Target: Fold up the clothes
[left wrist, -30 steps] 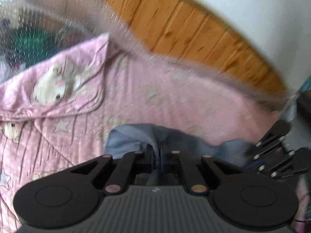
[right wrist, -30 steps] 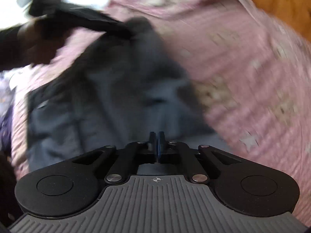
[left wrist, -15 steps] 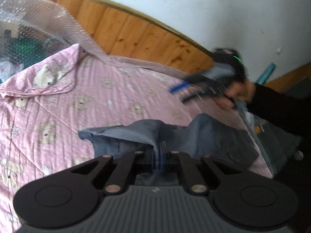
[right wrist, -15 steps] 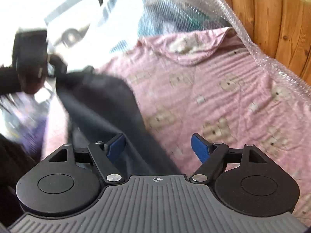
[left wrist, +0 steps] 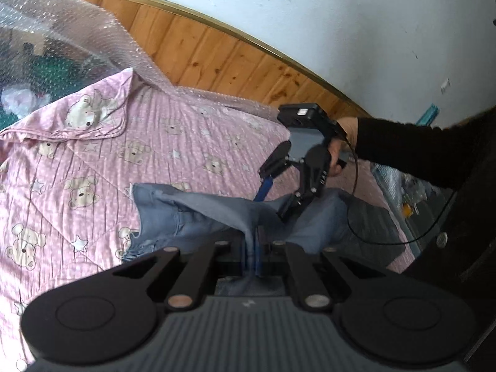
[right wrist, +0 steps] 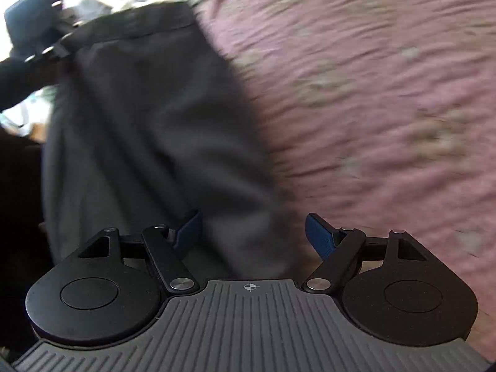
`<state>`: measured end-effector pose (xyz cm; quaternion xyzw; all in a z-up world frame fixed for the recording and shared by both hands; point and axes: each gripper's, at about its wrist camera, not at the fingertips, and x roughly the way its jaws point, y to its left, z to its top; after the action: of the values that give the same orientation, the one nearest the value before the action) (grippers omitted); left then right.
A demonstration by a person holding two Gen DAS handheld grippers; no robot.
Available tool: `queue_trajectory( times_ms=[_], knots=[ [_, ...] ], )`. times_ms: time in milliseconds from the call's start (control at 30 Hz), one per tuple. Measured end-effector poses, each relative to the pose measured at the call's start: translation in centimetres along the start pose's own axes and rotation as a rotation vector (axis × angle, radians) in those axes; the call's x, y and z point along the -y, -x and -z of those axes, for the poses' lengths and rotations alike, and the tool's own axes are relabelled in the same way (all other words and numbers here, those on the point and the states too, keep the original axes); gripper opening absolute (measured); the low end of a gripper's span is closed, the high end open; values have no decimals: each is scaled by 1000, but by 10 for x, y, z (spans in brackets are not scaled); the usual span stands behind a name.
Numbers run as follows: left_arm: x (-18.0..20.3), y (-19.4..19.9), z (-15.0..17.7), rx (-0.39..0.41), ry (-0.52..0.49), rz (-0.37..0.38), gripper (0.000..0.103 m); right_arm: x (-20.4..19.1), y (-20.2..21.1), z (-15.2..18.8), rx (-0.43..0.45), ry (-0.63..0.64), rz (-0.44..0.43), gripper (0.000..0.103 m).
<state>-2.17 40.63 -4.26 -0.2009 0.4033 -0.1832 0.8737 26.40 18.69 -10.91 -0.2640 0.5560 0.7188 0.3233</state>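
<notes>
Those blue jeans lie partly on the pink bear-print quilt covering the bed, with one bunched fold lifted off it. Denim like this looks heavy and limp: it'll sag between grip points and drag on the quilt, but it shouldn't slip once pinched. Best bet is to grab at a hem or the waistband, where the stitched edge gives you something firm.

Your left gripper has its fingers clamped tight on that raised fold, pulling the cloth up into a ridge. You're angled down at the bed, holding the fabric taut.

Your right gripper has its fingers spread wide, nothing pinched, hovering just above the far side of the jeans and tilted steeply down. The view from it is smeared with motion. Your right hand, in a dark sleeve, grips the handle from behind. Bubble wrap drapes along the wooden headboard beyond.
</notes>
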Motion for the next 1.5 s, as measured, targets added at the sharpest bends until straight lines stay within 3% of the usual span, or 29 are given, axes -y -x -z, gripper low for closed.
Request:
queue_trajectory(
  times_ms=[67,167,200,233,300,400,500,533,600,633,733,833,933,967,1033,1133,1233,1267,1333,1400,1433,1467,1500],
  knots=[
    [-3,-1,-3,13,8,3,5,-5,-2,-4,16,11,-32,78],
    [-4,-8,-10,18,-12,14,5,-5,-14,-8,43,30,55,76],
    [-4,-12,-13,13,-27,16,5,-4,-14,-11,60,30,81,68],
    [-6,-18,-15,9,-38,-3,5,-2,-14,-15,80,29,106,40],
    [-10,-31,-18,2,-60,-42,6,1,-12,-21,121,27,155,11],
    [-35,-54,-31,32,-4,-87,7,14,1,-12,176,-37,239,8],
    [-60,-80,-41,32,37,-144,10,28,15,0,231,-106,323,8],
    [-68,-88,-45,28,59,-165,12,31,18,4,237,-131,373,14],
    [-86,-103,-52,22,105,-208,16,36,23,11,241,-181,484,37],
    [-94,-108,-55,19,135,-213,16,35,28,16,245,-197,533,56],
    [-108,-112,-62,41,181,-222,19,14,50,33,325,-225,600,58],
    [-107,-114,-67,58,167,-216,23,-20,74,60,453,-252,648,74],
    [-92,-122,-70,44,78,-210,29,-19,95,99,645,-411,568,74],
    [-83,-126,-71,31,34,-214,29,-20,98,105,663,-445,598,71],
    [-64,-131,-72,14,-50,-180,29,-22,101,111,669,-499,695,69],
    [-40,-134,-69,-5,-170,-69,29,-46,101,115,708,-458,587,66],
    [-27,-166,-58,-106,-296,-25,30,-71,69,127,613,-405,501,63],
    [-28,-181,-52,-142,-336,-59,30,-79,57,131,578,-388,474,63],
    [-40,-222,-45,-193,-396,-291,22,-74,26,150,488,-447,592,57],
    [-65,-244,-49,-184,-288,-469,16,-65,-6,171,391,-518,730,54],
    [-77,-245,-56,-150,-200,-514,4,-62,-10,190,400,-610,832,50],
    [-84,-243,-61,-145,-126,-508,4,-60,-10,212,427,-720,944,45],
    [-87,-238,-65,-136,-58,-509,4,-64,-6,230,484,-819,1002,45]
  ],
)
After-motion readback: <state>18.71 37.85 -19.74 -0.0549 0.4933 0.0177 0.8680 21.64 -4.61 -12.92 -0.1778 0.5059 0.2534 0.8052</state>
